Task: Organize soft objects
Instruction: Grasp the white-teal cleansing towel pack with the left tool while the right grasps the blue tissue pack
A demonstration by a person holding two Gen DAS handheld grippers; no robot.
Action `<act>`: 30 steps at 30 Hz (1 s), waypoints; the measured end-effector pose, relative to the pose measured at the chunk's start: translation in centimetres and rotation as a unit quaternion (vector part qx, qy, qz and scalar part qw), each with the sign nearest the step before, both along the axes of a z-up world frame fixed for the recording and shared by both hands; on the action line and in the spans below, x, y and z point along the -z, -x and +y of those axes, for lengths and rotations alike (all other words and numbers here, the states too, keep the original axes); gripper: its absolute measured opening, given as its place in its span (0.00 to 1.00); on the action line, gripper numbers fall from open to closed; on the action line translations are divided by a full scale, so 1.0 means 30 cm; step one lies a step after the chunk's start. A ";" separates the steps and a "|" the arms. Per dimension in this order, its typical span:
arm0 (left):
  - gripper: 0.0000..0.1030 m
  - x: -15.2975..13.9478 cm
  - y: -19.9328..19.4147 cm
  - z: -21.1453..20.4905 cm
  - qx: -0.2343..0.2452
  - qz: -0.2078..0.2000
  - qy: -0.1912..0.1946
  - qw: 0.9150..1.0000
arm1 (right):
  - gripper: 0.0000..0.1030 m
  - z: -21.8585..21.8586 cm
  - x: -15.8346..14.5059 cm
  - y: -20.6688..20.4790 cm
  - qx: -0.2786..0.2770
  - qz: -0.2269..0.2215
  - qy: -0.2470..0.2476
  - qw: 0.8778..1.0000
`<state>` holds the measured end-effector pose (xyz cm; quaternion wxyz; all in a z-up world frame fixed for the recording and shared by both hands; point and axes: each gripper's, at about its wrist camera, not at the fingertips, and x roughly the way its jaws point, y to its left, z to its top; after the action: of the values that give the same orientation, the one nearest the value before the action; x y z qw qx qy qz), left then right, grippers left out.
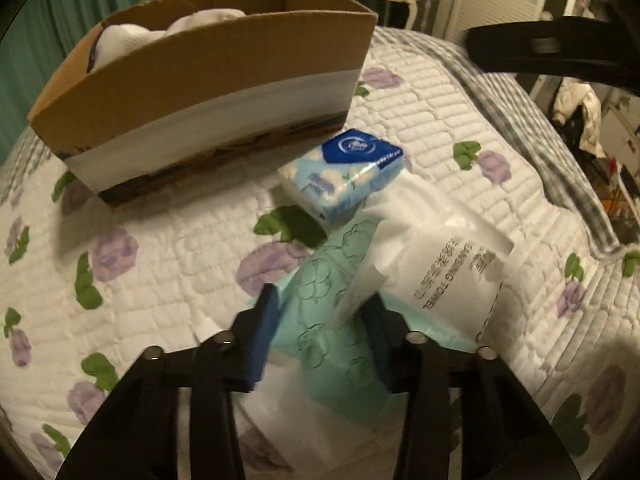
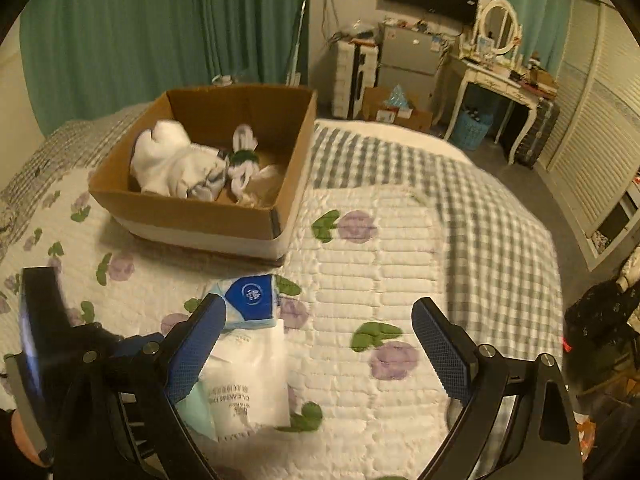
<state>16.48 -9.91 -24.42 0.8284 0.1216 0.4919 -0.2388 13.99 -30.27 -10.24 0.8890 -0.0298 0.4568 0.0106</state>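
Observation:
My left gripper [image 1: 320, 320] is shut on a white and mint-green cleansing towel pack [image 1: 440, 276], which lies on the quilted bed; the pack also shows in the right wrist view [image 2: 248, 384]. A blue and white tissue pack [image 1: 344, 172] lies just beyond it, near the cardboard box [image 1: 208, 92]. In the right wrist view the tissue pack [image 2: 252, 296] sits in front of the box [image 2: 200, 216], which holds white soft toys [image 2: 176, 160]. My right gripper [image 2: 320, 352] is open and empty above the quilt, to the right of the packs.
A floral quilt [image 2: 380, 260] covers the bed, with a grey checked blanket [image 2: 460, 184] at its far side. A dressing table [image 2: 492, 72] and cabinets stand beyond the bed. Green curtains [image 2: 140, 32] hang behind the box.

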 end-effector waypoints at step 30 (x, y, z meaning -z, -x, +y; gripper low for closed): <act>0.23 -0.097 0.063 0.371 -0.069 0.011 -0.006 0.998 | 0.59 0.219 0.385 -0.228 -0.055 0.137 -0.083 0.985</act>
<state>14.58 1.22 -21.52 0.8365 0.0899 0.5097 -0.1798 20.84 -23.69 -21.78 0.8152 0.0209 0.5697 0.1016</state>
